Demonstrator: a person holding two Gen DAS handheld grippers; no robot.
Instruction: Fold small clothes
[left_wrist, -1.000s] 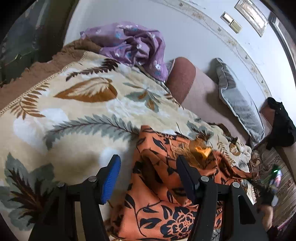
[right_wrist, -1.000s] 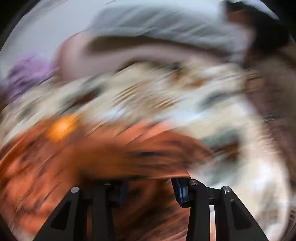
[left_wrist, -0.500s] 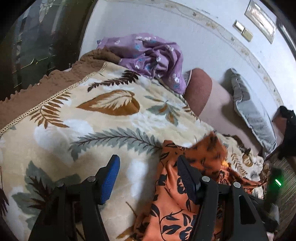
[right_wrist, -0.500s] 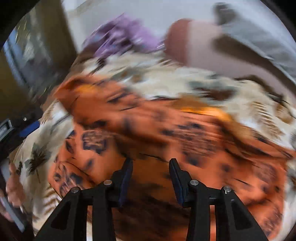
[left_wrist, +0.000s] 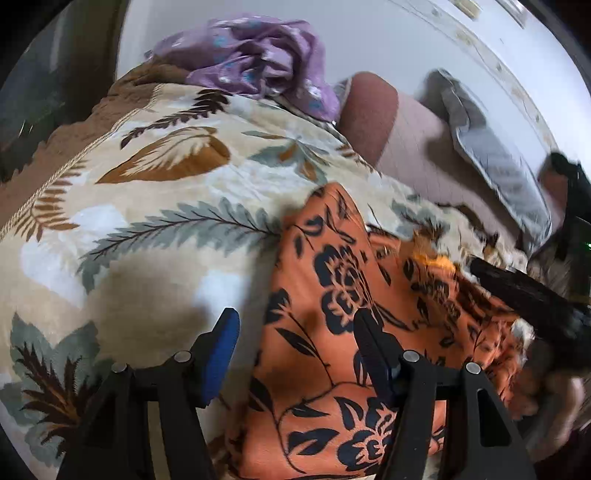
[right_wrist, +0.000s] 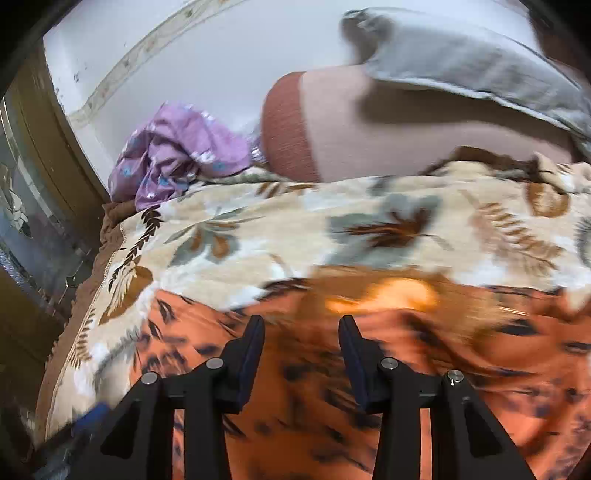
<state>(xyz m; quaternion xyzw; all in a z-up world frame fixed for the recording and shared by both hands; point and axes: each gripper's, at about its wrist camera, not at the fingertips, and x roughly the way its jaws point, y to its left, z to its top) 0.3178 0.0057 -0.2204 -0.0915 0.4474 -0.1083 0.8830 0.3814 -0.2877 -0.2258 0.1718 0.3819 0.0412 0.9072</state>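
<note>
An orange garment with black flowers (left_wrist: 332, 295) lies on a leaf-patterned blanket (left_wrist: 147, 206); one flat corner points toward the far side. My left gripper (left_wrist: 295, 328) hovers open over the garment's left edge, with cloth below the gap but not pinched. In the right wrist view the garment (right_wrist: 406, 369) is blurred and fills the lower part. My right gripper (right_wrist: 301, 328) stands open just above it, nothing clamped between the pads. That right gripper shows as a dark blurred shape (left_wrist: 524, 295) at the garment's right side in the left wrist view.
A crumpled purple garment (left_wrist: 258, 55) lies at the blanket's far end by the white wall. A brown and pink bolster (left_wrist: 373, 114) and a grey pillow (left_wrist: 495, 158) lie behind the blanket. The blanket's brown border (right_wrist: 74, 325) falls away at the left.
The bunched orange garment has been drawn out and now lies flatter, with a corner pointing away. The right wrist view has swung across the garment toward its far edge. The left gripper shifted slightly.
</note>
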